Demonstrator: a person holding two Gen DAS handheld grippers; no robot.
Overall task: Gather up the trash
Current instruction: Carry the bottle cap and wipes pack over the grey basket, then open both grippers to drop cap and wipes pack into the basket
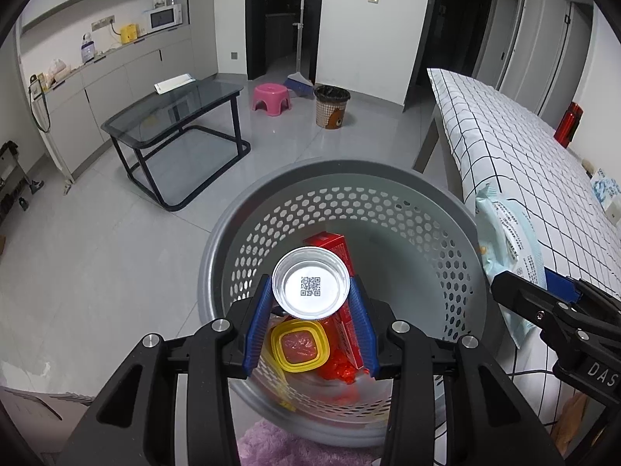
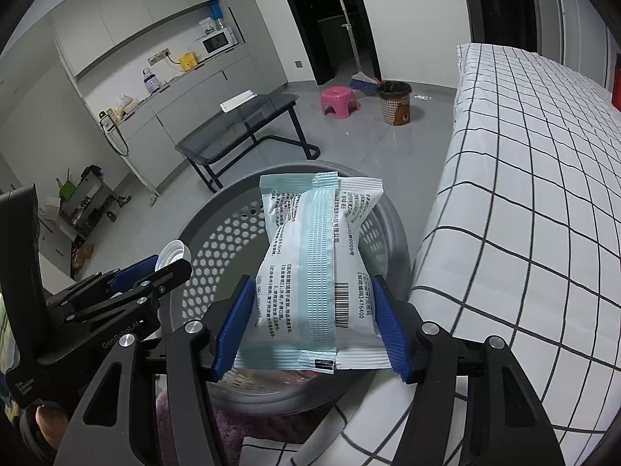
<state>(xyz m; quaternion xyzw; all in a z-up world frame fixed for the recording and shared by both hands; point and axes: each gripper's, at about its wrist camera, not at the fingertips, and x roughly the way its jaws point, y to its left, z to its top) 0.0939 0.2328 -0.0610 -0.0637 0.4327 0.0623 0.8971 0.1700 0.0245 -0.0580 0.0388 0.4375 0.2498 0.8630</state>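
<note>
My left gripper [image 1: 312,303] is shut on a silver can [image 1: 311,288], its bottom with a QR code facing the camera, held over the grey perforated basket [image 1: 271,225]. In the basket lie a red box [image 1: 330,244], a yellow-rimmed lid [image 1: 299,345] and red plastic wrap [image 1: 337,369]. My right gripper [image 2: 312,322] is shut on a pale blue and white wipes packet [image 2: 314,268], held over the near rim of the basket [image 2: 217,237]. The left gripper also shows in the right wrist view [image 2: 155,268], with the can [image 2: 172,254] beside it. The right gripper [image 1: 559,299] and the packet [image 1: 508,240] also show in the left wrist view.
A bed with a white checked cover [image 2: 524,194] runs along the right. A glass coffee table [image 1: 174,112], a pink stool [image 1: 271,97], a broom [image 1: 299,77] and a brown bin [image 1: 332,106] stand on the grey floor. A pink rug [image 1: 271,446] lies under the basket.
</note>
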